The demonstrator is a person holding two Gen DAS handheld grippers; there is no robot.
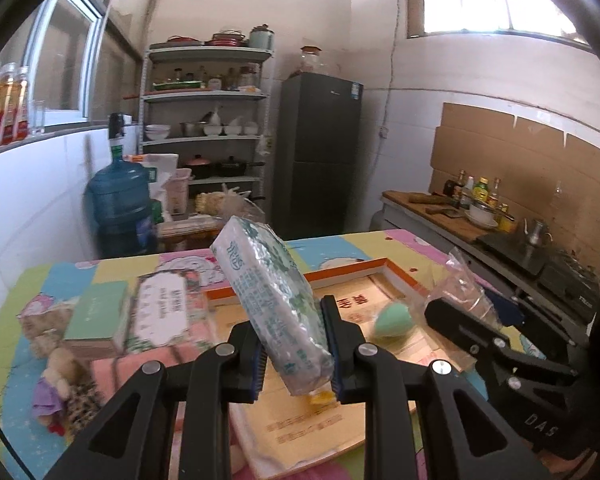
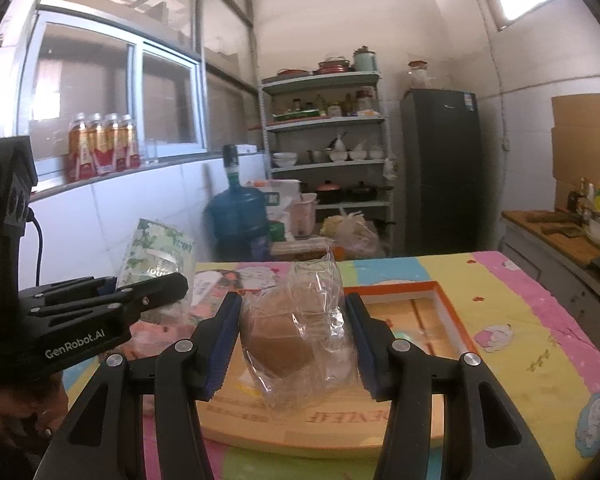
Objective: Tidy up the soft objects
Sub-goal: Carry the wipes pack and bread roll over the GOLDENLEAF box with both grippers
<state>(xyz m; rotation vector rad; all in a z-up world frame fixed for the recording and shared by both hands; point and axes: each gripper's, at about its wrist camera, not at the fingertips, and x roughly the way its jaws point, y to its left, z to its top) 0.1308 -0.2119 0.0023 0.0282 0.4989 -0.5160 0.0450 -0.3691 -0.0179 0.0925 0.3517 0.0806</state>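
My left gripper (image 1: 294, 340) is shut on a green-and-white tissue pack (image 1: 270, 296), held tilted above the cardboard box (image 1: 400, 276) with the orange rim. My right gripper (image 2: 294, 340) is shut on a clear plastic bag with a brown bun (image 2: 288, 336) inside, held above the same box (image 2: 448, 304). A green egg-shaped sponge (image 1: 390, 320) lies in the box. The right gripper shows in the left wrist view (image 1: 460, 320); the left gripper and its tissue pack (image 2: 156, 252) show at the left of the right wrist view.
On the colourful tablecloth (image 1: 52, 280) left of the box lie a green box (image 1: 96, 316), a floral-framed card pack (image 1: 162, 308) and a small plush toy (image 1: 56, 388). A water jug (image 1: 118, 200), shelves (image 1: 204, 120), a fridge (image 1: 320, 152) and a counter (image 1: 460, 224) stand behind.
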